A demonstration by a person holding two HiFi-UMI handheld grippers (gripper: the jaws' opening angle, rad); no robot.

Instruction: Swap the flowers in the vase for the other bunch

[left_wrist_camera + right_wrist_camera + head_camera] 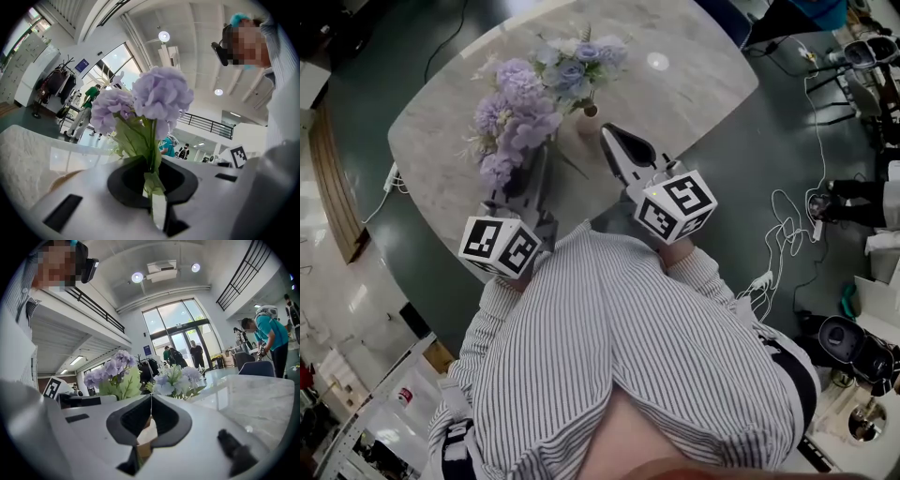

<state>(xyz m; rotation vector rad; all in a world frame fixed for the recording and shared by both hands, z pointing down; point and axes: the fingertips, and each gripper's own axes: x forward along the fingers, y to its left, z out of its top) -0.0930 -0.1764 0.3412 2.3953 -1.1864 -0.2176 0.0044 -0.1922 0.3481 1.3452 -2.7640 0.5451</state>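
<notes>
- A pale tan vase shows only in part in the right gripper view, through the gap under that gripper's tips. The head view does not make it out clearly.
- A blue-and-white bunch stands upright at upper centre of the marble table, directly above the vase in the right gripper view. No view shows its stems entering the vase.
- A purple bunch is upright just left of it, in the grip of the left gripper. The jaws are clamped on the green stems, and the blooms rise above the tips.
- The right gripper at frame centre has its jaws pressed together with nothing between them. It points at the foot of the blue-and-white bunch.
- A person in a striped shirt holds both tools out over the near edge of the table, roughly level. The marker cubes sit close to the chest, left at lower left of centre and right at centre.
</notes>
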